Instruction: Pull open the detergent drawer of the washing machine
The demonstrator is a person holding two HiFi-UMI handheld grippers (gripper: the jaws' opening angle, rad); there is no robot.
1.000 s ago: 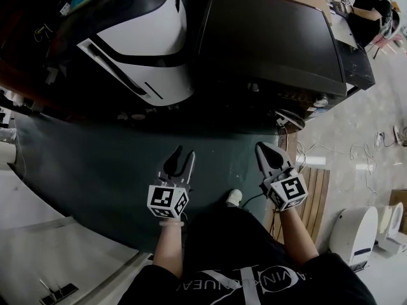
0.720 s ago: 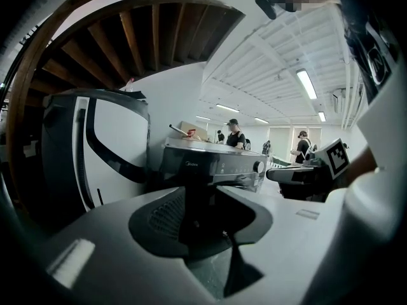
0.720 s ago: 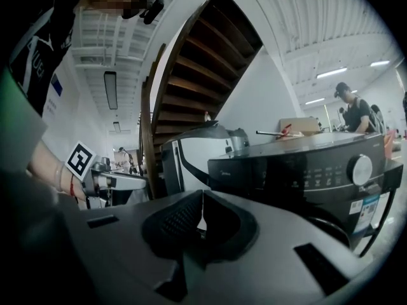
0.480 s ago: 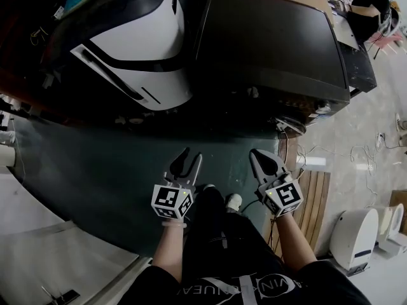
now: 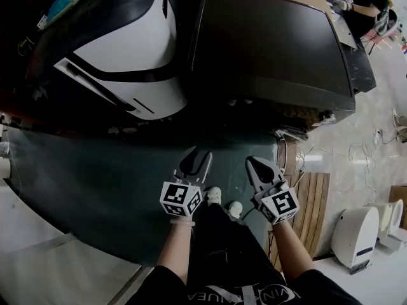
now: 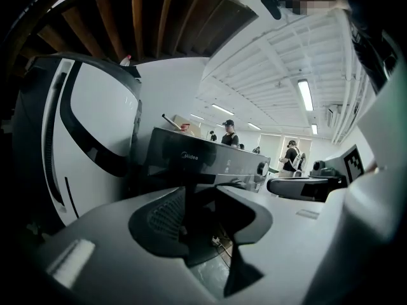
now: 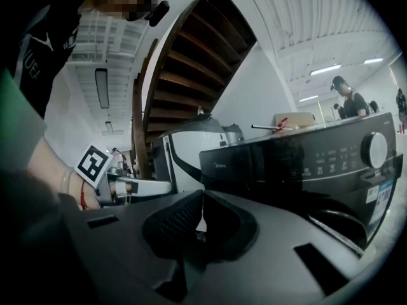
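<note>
The dark Midea washing machine (image 5: 273,43) stands ahead of me, seen from above in the head view. Its front panel (image 7: 299,157) carries a dial (image 7: 375,150) at the right and the logo at the left. The detergent drawer front (image 6: 189,157), by that logo, lies flush with the panel. My left gripper (image 5: 197,159) hovers over the floor short of the machine, open and empty (image 6: 200,192). My right gripper (image 5: 253,164) hangs beside it, shut on nothing (image 7: 202,196). Neither touches the machine.
A white and black appliance (image 5: 127,62) stands left of the washer. A dark green mat (image 5: 95,176) covers the floor under the grippers. At the right are a wooden pallet (image 5: 315,196), cables and a white device (image 5: 359,234). A wooden staircase (image 7: 191,62) rises overhead. People (image 5: 369,5) stand behind.
Both grippers and my view have moved forward towards the washing machine, and my feet have stepped up. The jaws stand as before.
</note>
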